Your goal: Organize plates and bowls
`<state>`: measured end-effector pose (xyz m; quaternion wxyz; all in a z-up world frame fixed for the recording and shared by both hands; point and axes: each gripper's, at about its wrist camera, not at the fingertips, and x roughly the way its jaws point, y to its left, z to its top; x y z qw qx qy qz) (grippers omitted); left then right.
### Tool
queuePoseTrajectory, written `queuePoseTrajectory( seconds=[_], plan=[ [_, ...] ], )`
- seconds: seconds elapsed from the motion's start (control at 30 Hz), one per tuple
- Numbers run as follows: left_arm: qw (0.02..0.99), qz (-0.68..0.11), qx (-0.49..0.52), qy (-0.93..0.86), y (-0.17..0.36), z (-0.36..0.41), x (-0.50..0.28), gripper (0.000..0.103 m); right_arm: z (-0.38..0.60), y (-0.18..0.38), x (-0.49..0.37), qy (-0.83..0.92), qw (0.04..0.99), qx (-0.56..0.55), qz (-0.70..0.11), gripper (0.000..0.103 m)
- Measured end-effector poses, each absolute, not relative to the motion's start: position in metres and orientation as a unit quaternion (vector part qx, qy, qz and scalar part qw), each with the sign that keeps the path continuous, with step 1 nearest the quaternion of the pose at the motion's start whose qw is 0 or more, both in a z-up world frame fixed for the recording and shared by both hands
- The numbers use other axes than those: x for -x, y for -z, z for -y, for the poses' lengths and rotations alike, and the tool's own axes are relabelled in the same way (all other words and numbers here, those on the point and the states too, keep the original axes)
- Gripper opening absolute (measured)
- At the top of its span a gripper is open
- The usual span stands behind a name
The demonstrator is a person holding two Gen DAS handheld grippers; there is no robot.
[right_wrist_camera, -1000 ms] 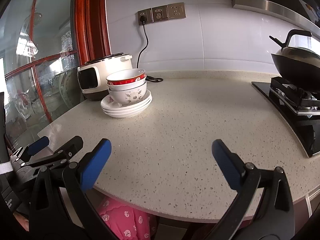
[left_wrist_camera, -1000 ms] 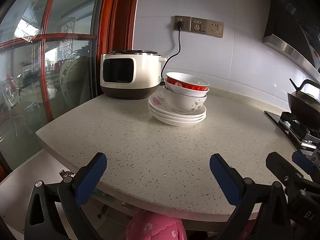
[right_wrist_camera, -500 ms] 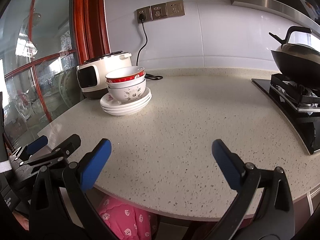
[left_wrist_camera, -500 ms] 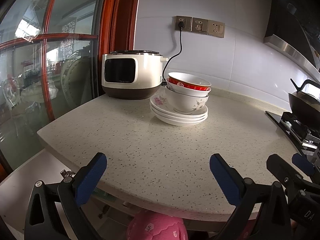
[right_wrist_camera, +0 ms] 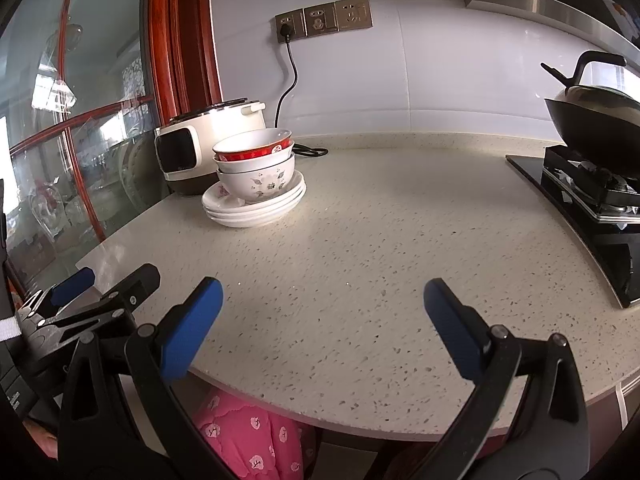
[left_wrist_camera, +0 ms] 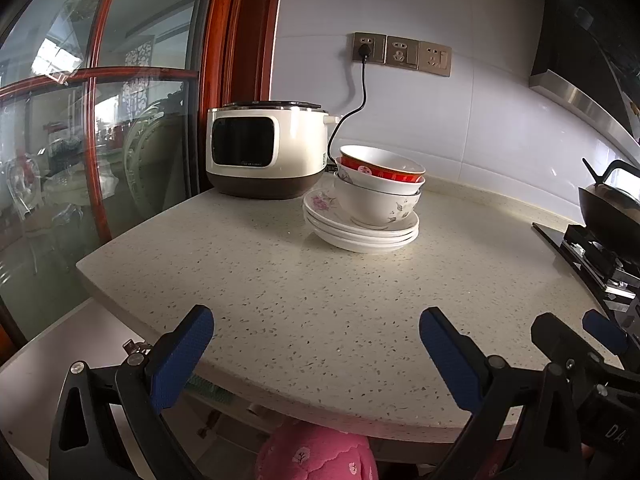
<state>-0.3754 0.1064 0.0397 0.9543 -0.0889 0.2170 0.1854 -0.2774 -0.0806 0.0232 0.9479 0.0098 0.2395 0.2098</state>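
Your left tongs (left_wrist_camera: 316, 350) sit low over the near edge of the speckled bench (left_wrist_camera: 320, 288), blue pads spread wide with nothing between them and nothing touched. Ahead of them and a little to the right, well apart, stands the stack of plates (left_wrist_camera: 362, 234), white with a pink flower on the top one. On the plates sit the nested bowls (left_wrist_camera: 378, 194), a flowered white bowl at the bottom and a red-banded bowl (left_wrist_camera: 382, 164) on top, all upright. Just behind and left of the stack is the rice cooker (left_wrist_camera: 264, 152), plugged into the wall sockets (left_wrist_camera: 402, 54).

Moving right, your right tongs (right_wrist_camera: 322, 330) are also parted wide, empty, hovering over the bench's front edge, clear of the surface. From this side the dish stack lies far ahead and to the left, well out of reach. The left tool shows at the lower left of this view. Far right, a black wok (right_wrist_camera: 596, 120) rests on the gas stove (right_wrist_camera: 592, 200), well away from the dishes.
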Motion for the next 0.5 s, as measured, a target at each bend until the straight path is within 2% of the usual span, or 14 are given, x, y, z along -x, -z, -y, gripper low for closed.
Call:
queuePoseTrajectory(
  seconds=[0.5],
  plan=[
    [0.955,-0.212,0.074,-0.196,-0.0364,-0.1055,0.3772,0.103,0.0822,-0.0201,0.2725,-0.217,0.945,-0.007,-0.246,0.101]
  ],
)
